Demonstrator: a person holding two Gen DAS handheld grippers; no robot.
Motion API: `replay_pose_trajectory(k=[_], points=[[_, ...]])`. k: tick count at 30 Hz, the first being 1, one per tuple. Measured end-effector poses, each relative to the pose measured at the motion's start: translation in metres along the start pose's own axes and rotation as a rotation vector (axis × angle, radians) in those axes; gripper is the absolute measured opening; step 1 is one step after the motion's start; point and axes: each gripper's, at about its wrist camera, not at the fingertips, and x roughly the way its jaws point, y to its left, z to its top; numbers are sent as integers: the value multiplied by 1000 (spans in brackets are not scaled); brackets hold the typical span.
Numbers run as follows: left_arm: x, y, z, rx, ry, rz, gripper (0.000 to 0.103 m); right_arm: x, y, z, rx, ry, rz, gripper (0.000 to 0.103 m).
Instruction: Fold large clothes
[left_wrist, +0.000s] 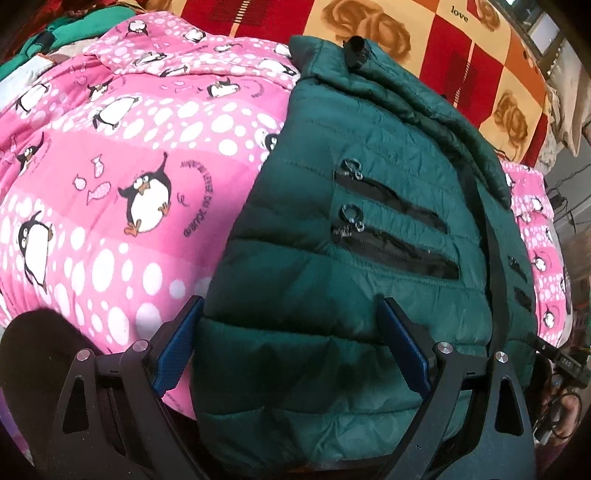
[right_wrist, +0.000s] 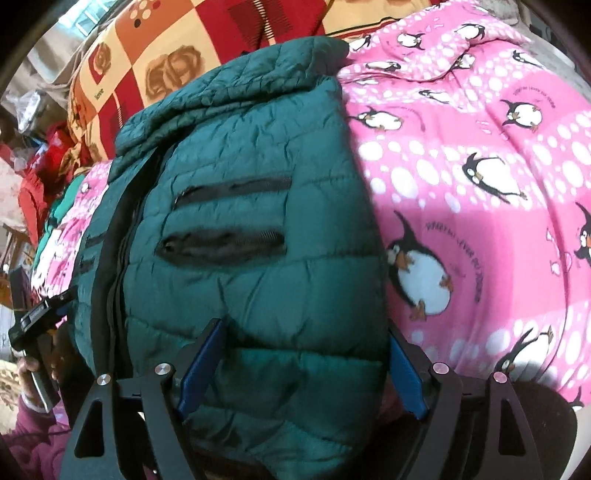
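A pink blanket (left_wrist: 122, 155) printed with penguins and white dots covers the bed, and beyond it lies a red, orange and cream checked quilt (left_wrist: 424, 40) with rose prints. On the pink blanket lies a dark green puffer jacket (left_wrist: 354, 206), folded into a compact bundle with its collar toward the checked quilt. The left gripper (left_wrist: 291, 332) hangs over the jacket's near hem with its blue-padded fingers (left_wrist: 177, 347) spread wide, one at the jacket's edge beside the blanket and the other over the quilted fabric; they grasp nothing. The right gripper (right_wrist: 308, 354) is likewise spread apart over the near end of the jacket, its fingers (right_wrist: 201, 363) pinching no cloth. The left wrist view alone shows two zipped pockets (left_wrist: 391, 225) with metal ring pulls on the jacket front, and a small black cord stopper (left_wrist: 356, 50) at the collar. The right wrist view shows the jacket's other front panel with two pocket openings (right_wrist: 225, 245), the main zipper (right_wrist: 110, 243) running down the jacket's left edge, and the left gripper (right_wrist: 40, 321) at that side of the jacket, held in a hand (right_wrist: 31, 373) with a maroon sleeve.
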Motion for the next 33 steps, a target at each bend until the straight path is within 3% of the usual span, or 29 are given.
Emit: replay_pose_trajectory(k=[13,18,26,33], points=[[3,5,-8,-2,47,-17,93,5,1,-11,-33,36,55,83],[2,2,-12,20,67,-11,93,-7,9,-12,-53,17,154,83],[0,16,-22,-25,115,-48,93,6,10,-21,-72,66,142,83],[1,10,-27,8,112,-30,93,9,17,-20,-94,72,130,84]])
